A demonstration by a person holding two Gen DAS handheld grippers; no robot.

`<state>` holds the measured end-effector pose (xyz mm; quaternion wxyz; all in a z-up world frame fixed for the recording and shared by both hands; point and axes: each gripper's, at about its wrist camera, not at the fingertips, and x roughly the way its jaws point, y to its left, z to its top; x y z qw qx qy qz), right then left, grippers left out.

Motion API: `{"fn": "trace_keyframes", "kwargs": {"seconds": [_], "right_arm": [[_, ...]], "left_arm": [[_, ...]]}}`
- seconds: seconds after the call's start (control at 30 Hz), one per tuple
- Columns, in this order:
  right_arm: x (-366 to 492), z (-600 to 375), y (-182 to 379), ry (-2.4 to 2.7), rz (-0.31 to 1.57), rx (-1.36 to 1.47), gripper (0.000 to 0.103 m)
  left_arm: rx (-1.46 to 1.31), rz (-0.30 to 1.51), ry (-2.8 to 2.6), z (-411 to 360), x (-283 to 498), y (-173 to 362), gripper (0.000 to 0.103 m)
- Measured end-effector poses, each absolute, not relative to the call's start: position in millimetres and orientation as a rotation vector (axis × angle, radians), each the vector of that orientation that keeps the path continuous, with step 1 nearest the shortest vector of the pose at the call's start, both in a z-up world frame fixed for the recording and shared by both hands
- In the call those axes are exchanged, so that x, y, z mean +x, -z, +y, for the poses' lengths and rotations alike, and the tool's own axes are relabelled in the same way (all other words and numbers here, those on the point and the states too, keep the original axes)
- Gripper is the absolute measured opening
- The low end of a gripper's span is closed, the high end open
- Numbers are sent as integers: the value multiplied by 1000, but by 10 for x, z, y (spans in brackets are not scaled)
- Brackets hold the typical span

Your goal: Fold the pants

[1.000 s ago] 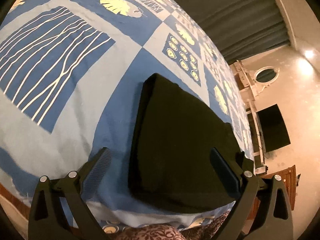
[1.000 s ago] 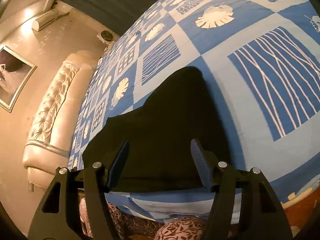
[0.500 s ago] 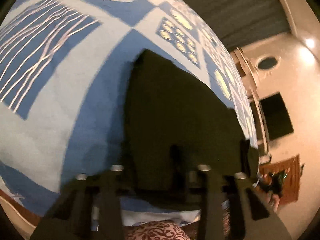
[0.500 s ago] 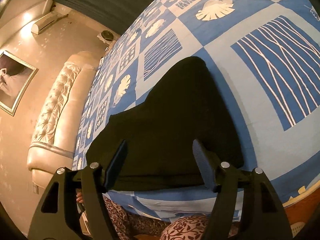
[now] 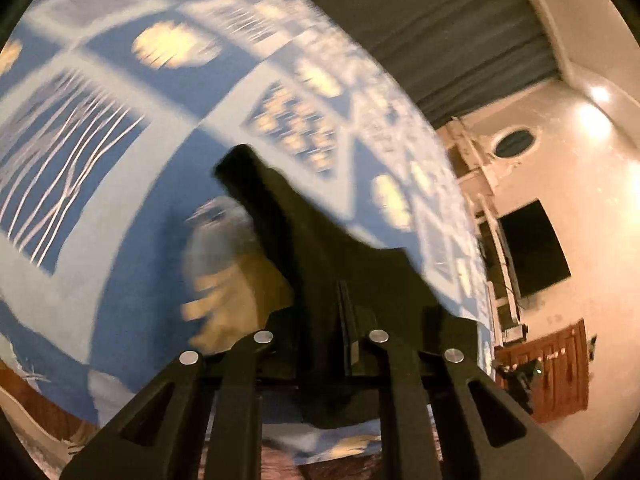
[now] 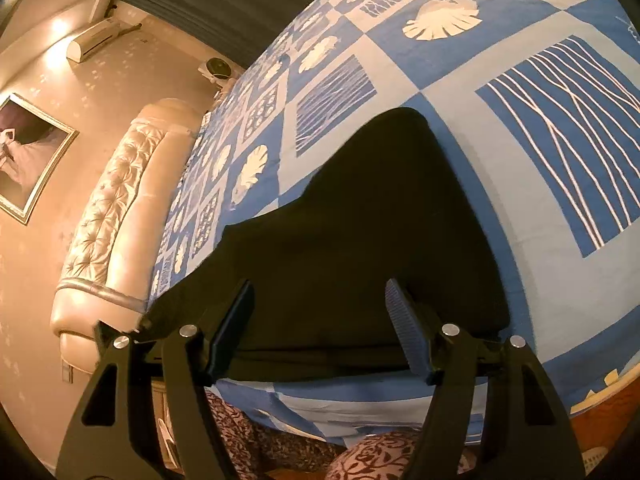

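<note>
Step now: the left gripper (image 5: 344, 320) is pinching the near edge of the pants (image 6: 360, 240) and lifting it, so this looks like the start of the next fold.
Left jaws: pressed together on the dark cloth, with a bit of it caught between them.
Right jaws: the right gripper (image 6: 320, 320) is spread wide and holds nothing; it hangs just over the near edge of the pants.
Where the pants are: on the bed cover (image 6: 540, 60), close to the near edge of the bed, already folded into a small dark block.
What shows under the lift: in the left view a pale yellow and white patch (image 5: 236, 276) sits beside the raised cloth; the picture is blurry, so I cannot tell if it is the print of the cover or something else.
Next move: I think the right gripper should close on the same near edge, and then both should carry it away to the far end of the pants.
Edges: the near edge of the bed is just below both grippers, and cloth could slip off there.
Open room: there is lots of flat cover past the pants and on both sides.
Far things: the padded headboard (image 6: 120, 208) and the dark screen (image 5: 532, 248) are well apart from the work.
</note>
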<state>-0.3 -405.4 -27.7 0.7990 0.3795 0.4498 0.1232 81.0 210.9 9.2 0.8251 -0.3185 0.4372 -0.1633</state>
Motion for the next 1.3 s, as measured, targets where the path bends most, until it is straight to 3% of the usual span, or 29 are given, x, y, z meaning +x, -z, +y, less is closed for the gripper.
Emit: {"fn": "trace_keyframes", "kwargs": {"seconds": [0.2,0.33,0.5,0.67,0.77,0.93,1.0,1.03,1.07,1.17,1.3], "right_arm": [[39,-3928,206,-300,962,804,68],[56,-3880,205,-320,966,804,68],[42,-3898,299,-317,982,827,68],[21,-3938,360,-308,988,848,68],[23,-3964,376,-310,987,871,68],[9,-3999,353,-313,981,905,68],[-2,-4019,303,-322,969,927,69],[-4,-4021,267,-334,960,940,69],[3,-4019,229,-349,949,952,72],[67,-3970,185,-381,940,976,77],[323,-3794,309,-389,988,964,77]], "left_arm": [[-511,873,471,1019,925,-713,14],[-372,872,547,186,971,-786,14],[-229,962,617,-911,1008,-444,14],[-147,1081,586,-1529,1067,117,16],[-65,1058,563,-1739,1003,229,19],[-41,984,656,-1862,768,-22,36],[-54,931,686,-1774,647,-238,50],[-77,893,694,-1616,568,-367,67],[-99,868,691,-1521,523,-437,74],[-188,821,621,-944,469,-555,83],[-295,879,451,-174,553,-306,84]]}}
